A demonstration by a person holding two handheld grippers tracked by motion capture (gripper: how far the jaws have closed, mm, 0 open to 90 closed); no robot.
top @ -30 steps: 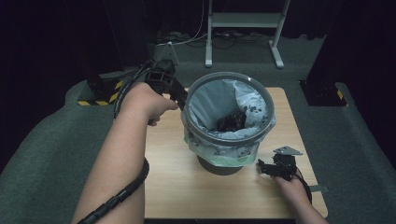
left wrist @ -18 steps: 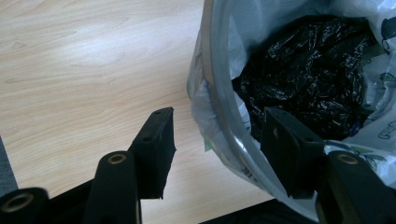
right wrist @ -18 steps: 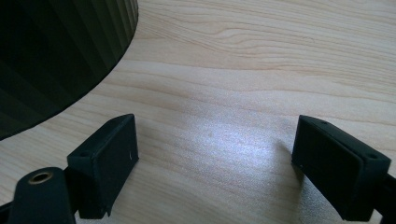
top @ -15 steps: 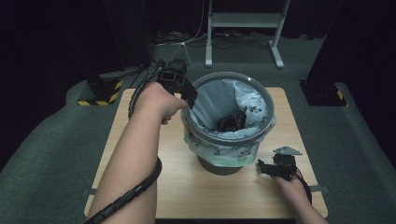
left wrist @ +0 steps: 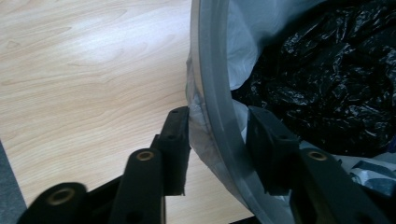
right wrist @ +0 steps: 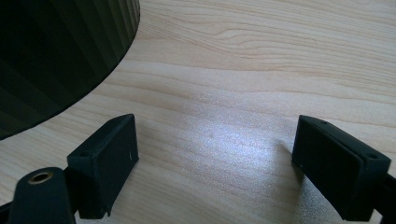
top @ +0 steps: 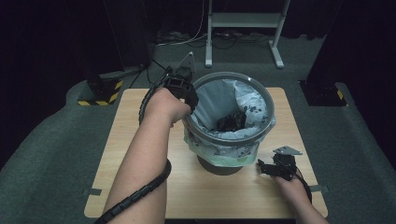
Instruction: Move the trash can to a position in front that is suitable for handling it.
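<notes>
A grey round bin [top: 232, 76] with a pale liner [top: 250, 100] stands mid-table, and crumpled black plastic [top: 231, 120] lies inside it. My left gripper [top: 190, 100] is at the bin's left rim. In the left gripper view its jaws [left wrist: 219, 114] straddle the rim [left wrist: 219, 84]. They have just been closing, and one pad now lies against the liner outside, the other against the rim's inner side. The black plastic [left wrist: 327, 70] lies just past them. My right gripper [top: 262, 168] rests on the table right of the bin, and its jaws [right wrist: 217, 135] stand wide open over bare wood.
The wooden table [top: 140, 140] has free room left of and in front of the bin. The bin's dark ribbed base [right wrist: 56, 56] is close to the right gripper. Dark floor, a white stand [top: 243, 21] and cables lie beyond the far edge.
My left hand moved right and down from beside the bin onto its left rim, and its jaws came in around the rim. The right hand stayed put.
</notes>
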